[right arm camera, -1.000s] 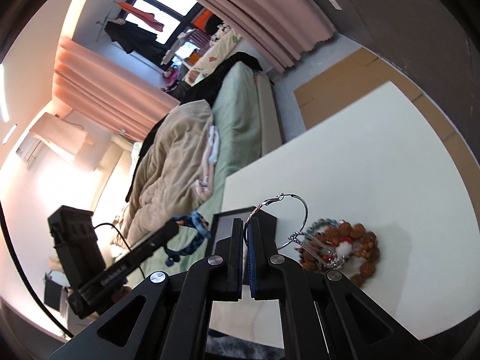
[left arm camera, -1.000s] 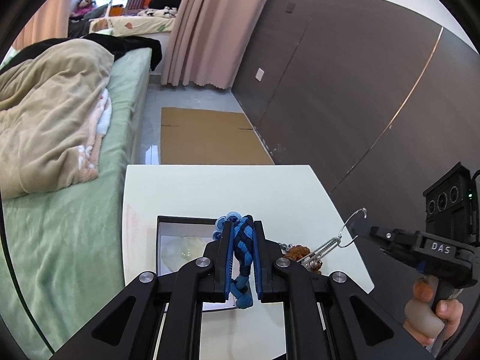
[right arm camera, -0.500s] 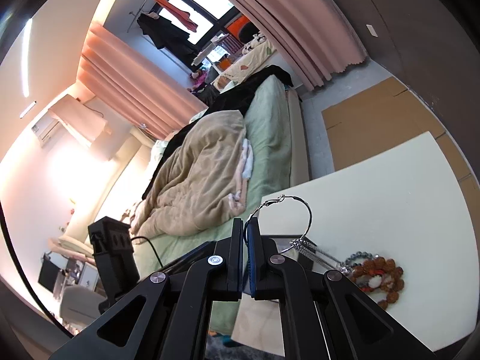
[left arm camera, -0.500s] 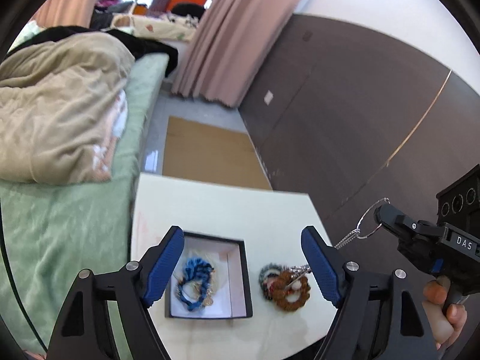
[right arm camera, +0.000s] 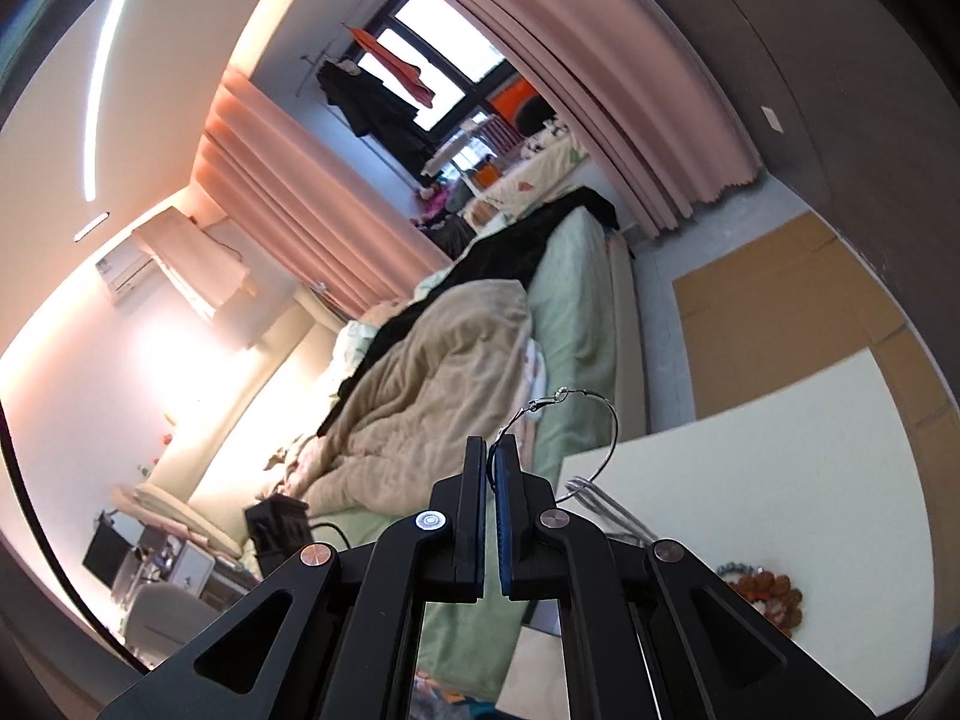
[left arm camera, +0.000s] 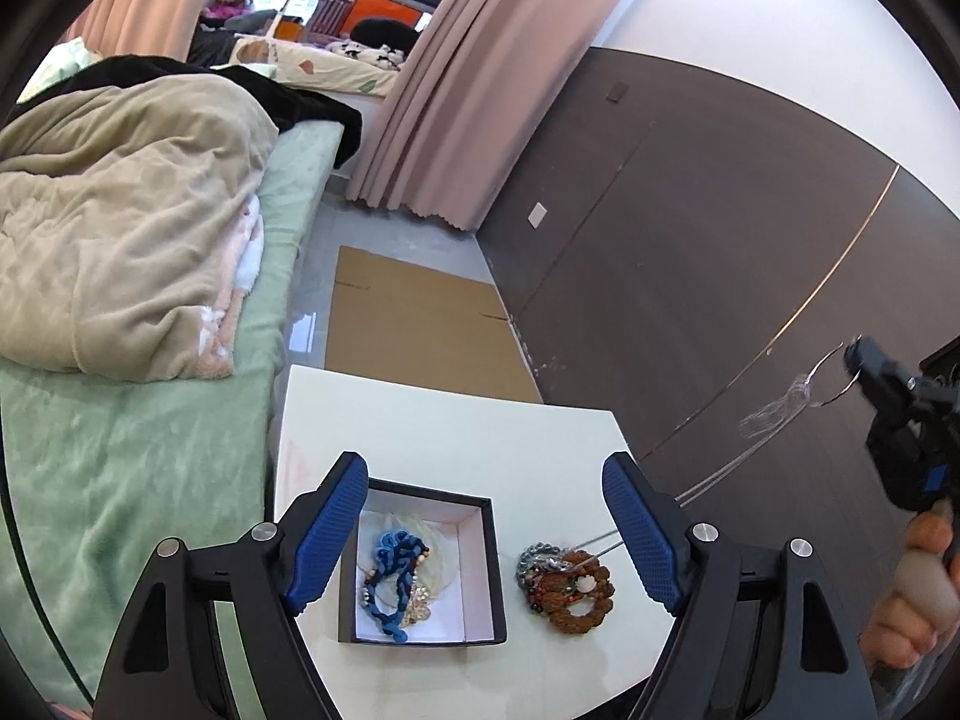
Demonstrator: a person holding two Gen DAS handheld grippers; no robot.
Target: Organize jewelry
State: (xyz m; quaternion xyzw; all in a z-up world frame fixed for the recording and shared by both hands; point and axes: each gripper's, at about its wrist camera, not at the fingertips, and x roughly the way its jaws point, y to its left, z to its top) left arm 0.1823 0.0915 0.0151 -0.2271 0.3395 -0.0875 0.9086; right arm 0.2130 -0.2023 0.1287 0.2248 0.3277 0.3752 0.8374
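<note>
A black jewelry box (left arm camera: 480, 639) with a white lining sits on the white table (left arm camera: 456, 438). A blue braided bracelet (left arm camera: 393, 576) lies inside it. My left gripper (left arm camera: 486, 531) is open and empty, held above the box. A pile of brown bead bracelets (left arm camera: 570, 585) lies right of the box and also shows in the right wrist view (right arm camera: 771, 597). My right gripper (right arm camera: 491, 450) is shut on a silver hoop earring (right arm camera: 606, 438) with thin chains hanging toward the pile. From the left wrist view the right gripper (left arm camera: 864, 360) is high at the right.
A bed (left arm camera: 120, 396) with a beige blanket stands left of the table. Flat cardboard (left arm camera: 414, 324) lies on the floor beyond the table. A dark wall panel (left arm camera: 690, 240) runs along the right.
My left gripper opened and dropped the blue bracelet into the box, then rose. My right gripper lifted the hoop earring higher, drawing its chains up from the bead pile.
</note>
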